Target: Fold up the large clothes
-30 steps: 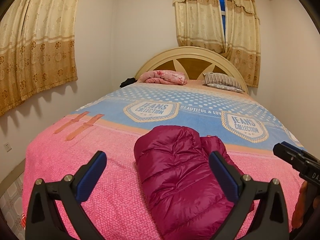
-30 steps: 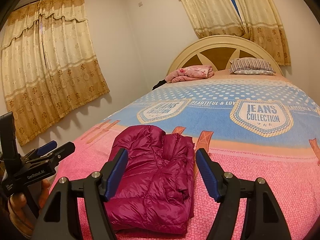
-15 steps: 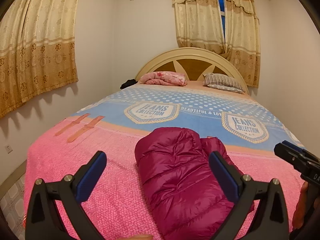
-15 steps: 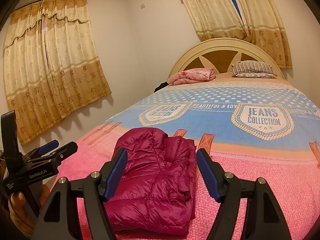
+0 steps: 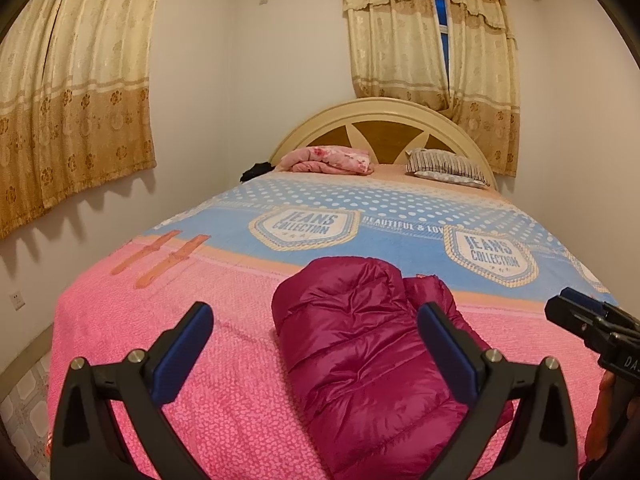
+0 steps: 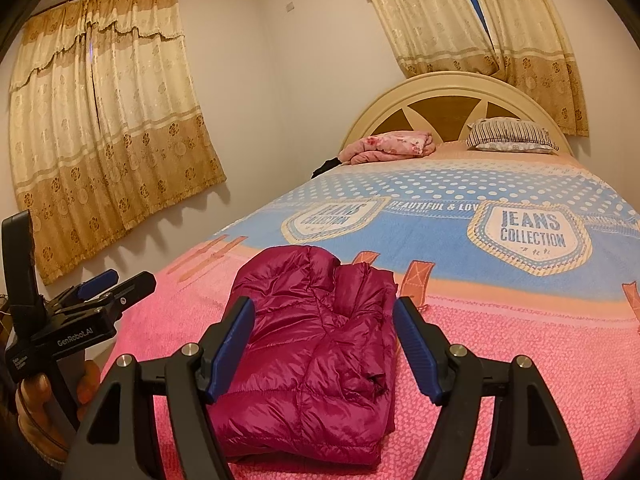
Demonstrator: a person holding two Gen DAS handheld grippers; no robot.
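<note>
The glossy magenta quilted puffer jacket (image 6: pixel 316 348) lies folded near the pink bedspread's (image 6: pixel 540 380) near edge, both left gripper (image 5: pixel 316 344) and right gripper (image 6: pixel 324 336) spread wide and empty, so folding looks finished; next probably just withdrawing.

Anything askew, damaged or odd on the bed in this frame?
Nothing stands out. The magenta quilted puffer jacket lies folded in a compact bundle on the pink and blue bedspread, flat and unspilled. Both hand-held grippers are open and clear of it.
</note>
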